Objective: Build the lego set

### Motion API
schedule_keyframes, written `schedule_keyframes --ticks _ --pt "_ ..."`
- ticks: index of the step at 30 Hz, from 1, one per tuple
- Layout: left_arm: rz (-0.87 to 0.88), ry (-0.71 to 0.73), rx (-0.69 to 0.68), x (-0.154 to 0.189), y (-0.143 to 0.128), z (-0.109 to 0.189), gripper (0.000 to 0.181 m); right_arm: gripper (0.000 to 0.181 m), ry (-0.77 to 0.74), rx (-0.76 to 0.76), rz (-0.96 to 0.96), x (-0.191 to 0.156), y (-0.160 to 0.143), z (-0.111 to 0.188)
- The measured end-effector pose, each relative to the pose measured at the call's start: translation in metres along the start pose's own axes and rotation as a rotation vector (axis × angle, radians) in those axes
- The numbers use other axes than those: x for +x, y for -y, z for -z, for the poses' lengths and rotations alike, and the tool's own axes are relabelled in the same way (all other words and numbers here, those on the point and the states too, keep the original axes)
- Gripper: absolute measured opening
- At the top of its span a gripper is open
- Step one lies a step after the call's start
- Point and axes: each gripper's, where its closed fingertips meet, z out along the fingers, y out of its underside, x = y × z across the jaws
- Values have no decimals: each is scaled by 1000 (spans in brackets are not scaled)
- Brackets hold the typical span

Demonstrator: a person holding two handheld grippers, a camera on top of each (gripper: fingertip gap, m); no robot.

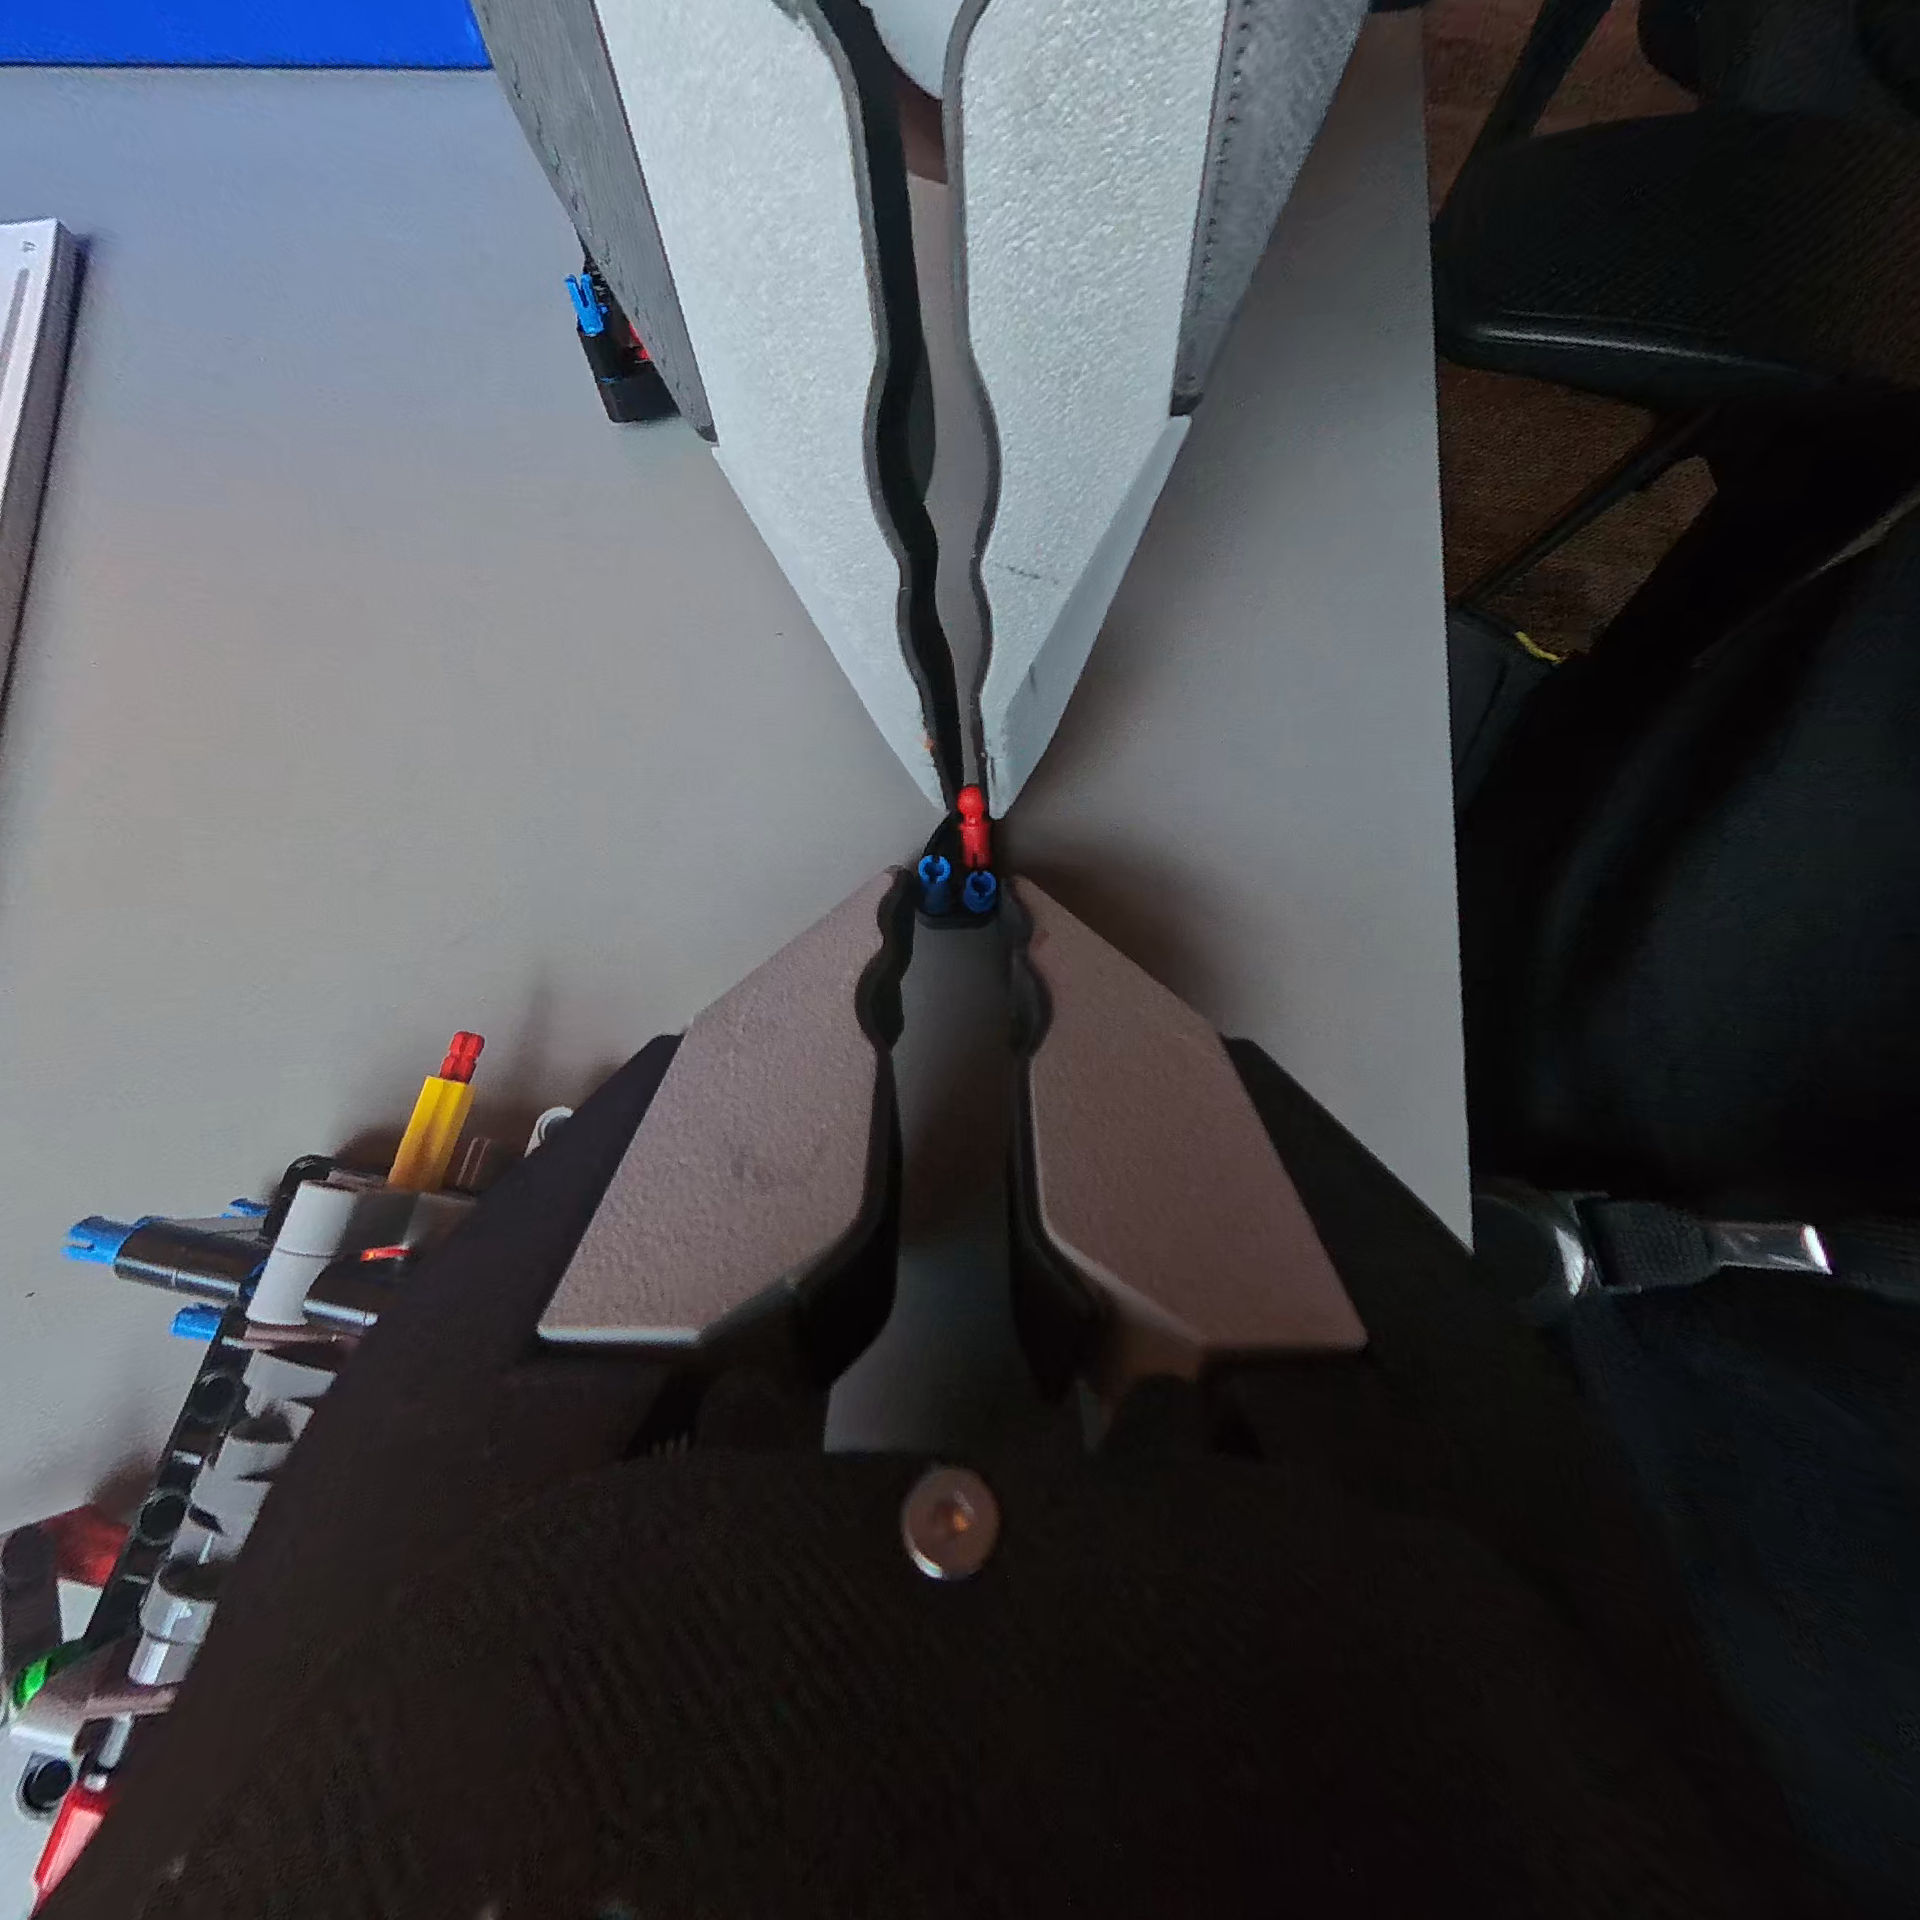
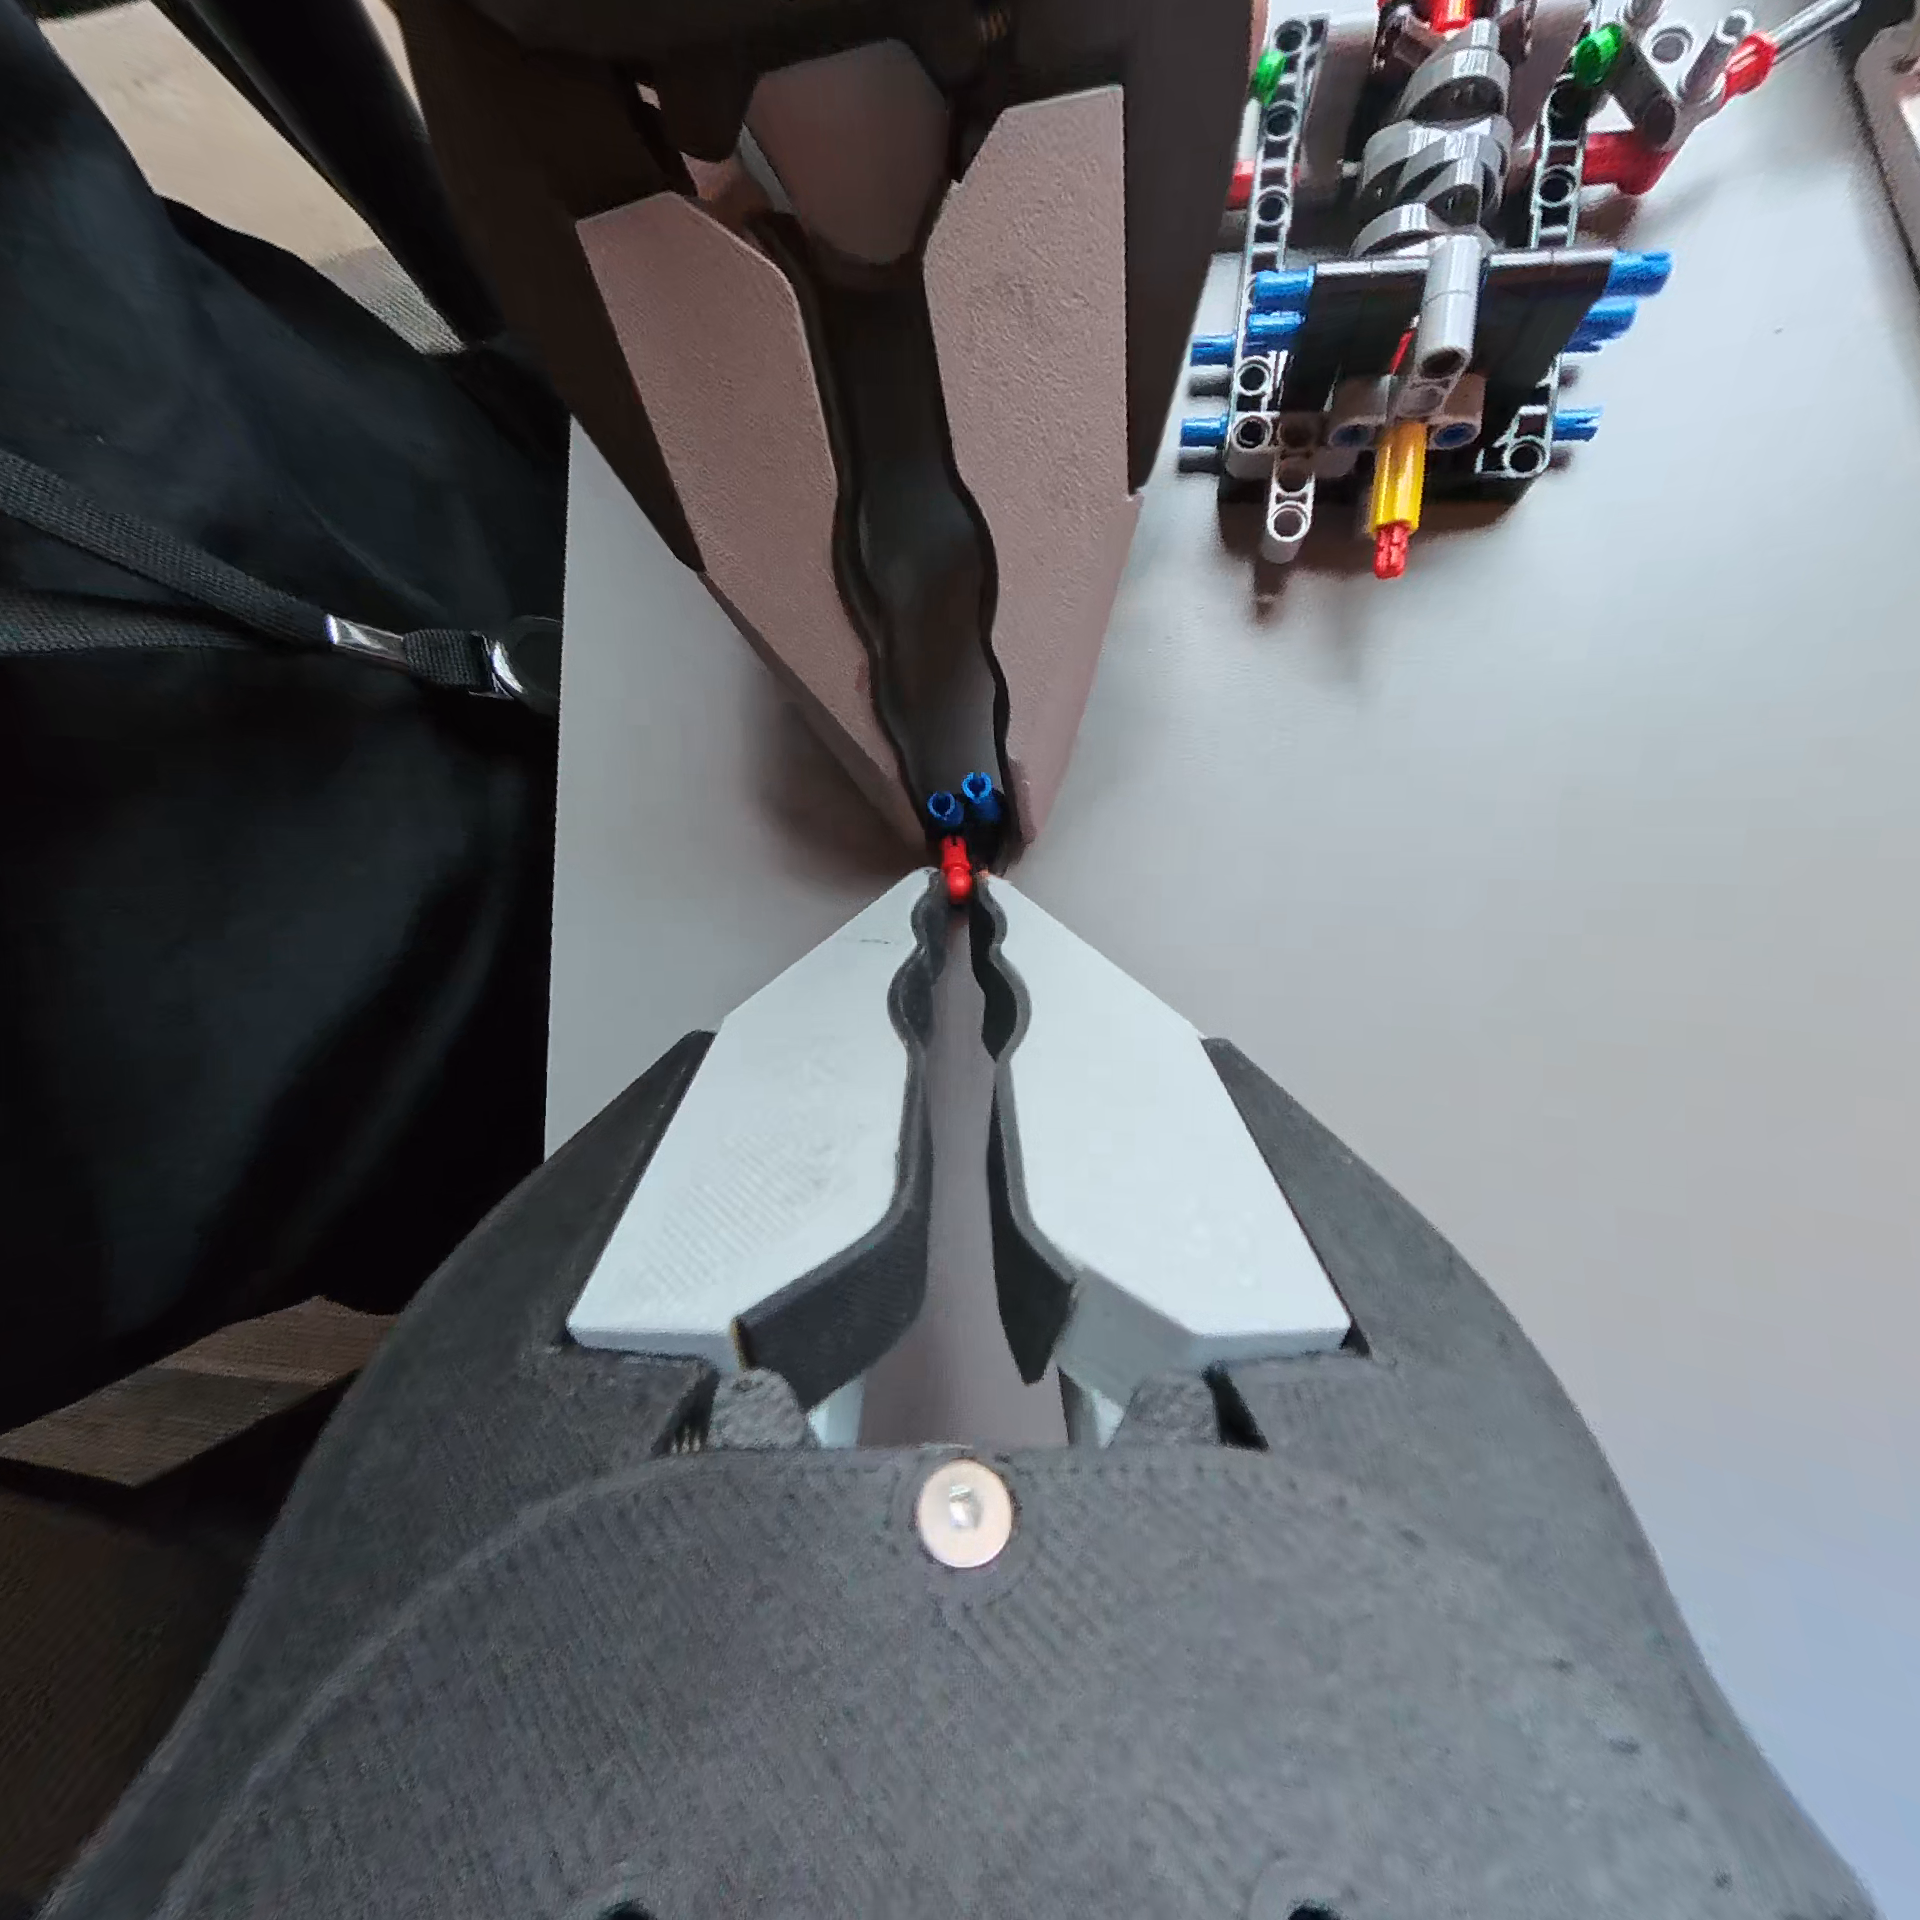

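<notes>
Left gripper (image 1: 961, 902) is pinching a black piece (image 1: 954, 906) with blue pins (image 1: 979, 889); right gripper (image 2: 958, 883) is pinching a red pin (image 2: 955, 864), tip-to-tip above the table edge (image 2: 561, 831). Tiny, rigid, slick parts, probably best gripped at the ends.

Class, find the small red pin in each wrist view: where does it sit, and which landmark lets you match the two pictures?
Left wrist view: red pin just above centre, at the far jaws' tips.
Right wrist view: red pin just above centre, at the near jaws' tips.
Shared landmark: the yellow piece on the lego assembly.

A red pin (image 1: 970, 826) enters a small black piece (image 1: 956, 906) bearing two blue pins (image 1: 957, 881).
</notes>
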Motion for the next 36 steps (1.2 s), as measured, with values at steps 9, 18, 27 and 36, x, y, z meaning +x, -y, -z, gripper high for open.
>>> schedule_keyframes --ticks 9,18,27,36 --pt "2 -3 0 0 0 0 13 1 -90 -52 119 -1 8 -1" --pt "-3 -6 0 1 0 0 13 1 -133 -139 226 -3 10 -3" --pt "-5 -5 0 1 0 0 13 1 -124 -169 249 -2 8 -3" --pt "-4 -4 0 1 0 0 13 2 -131 -163 250 -1 8 -3"
